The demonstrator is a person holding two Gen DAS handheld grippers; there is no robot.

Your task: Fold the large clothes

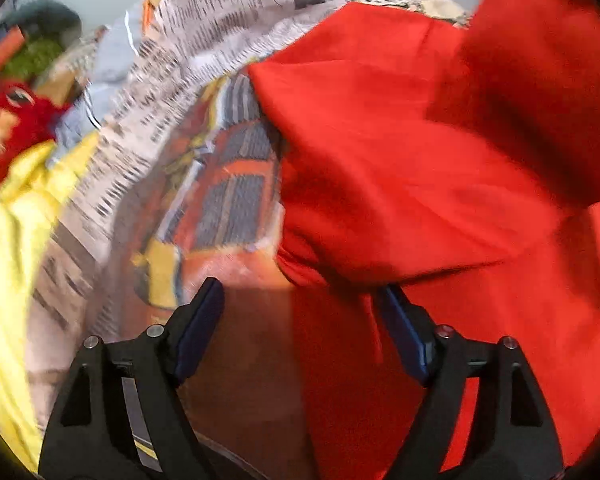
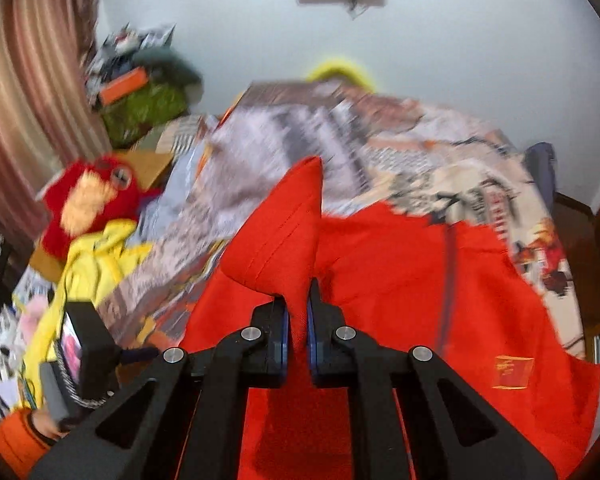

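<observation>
A large red garment point(image 1: 380, 160) lies spread over a bed with a printed cover point(image 1: 204, 32). My left gripper point(image 1: 300, 292) stands open just above the garment's left edge, and a fold of red cloth hides the tip of its right finger. The pads press on nothing. In the right wrist view my right gripper point(image 2: 298, 304) is shut on a raised peak of the red garment point(image 2: 400, 280), which stands up in a cone in front of the jaws. The rest of the garment drapes down to the right over the bed cover point(image 2: 380, 140).
A yellow garment point(image 2: 96, 264) and a red plush toy point(image 2: 96, 196) lie at the bed's left side. A hand in an orange sleeve point(image 2: 20, 436) holds a black device with a small screen point(image 2: 88, 340). A curtain point(image 2: 28, 100) hangs at the left, with a pale wall behind.
</observation>
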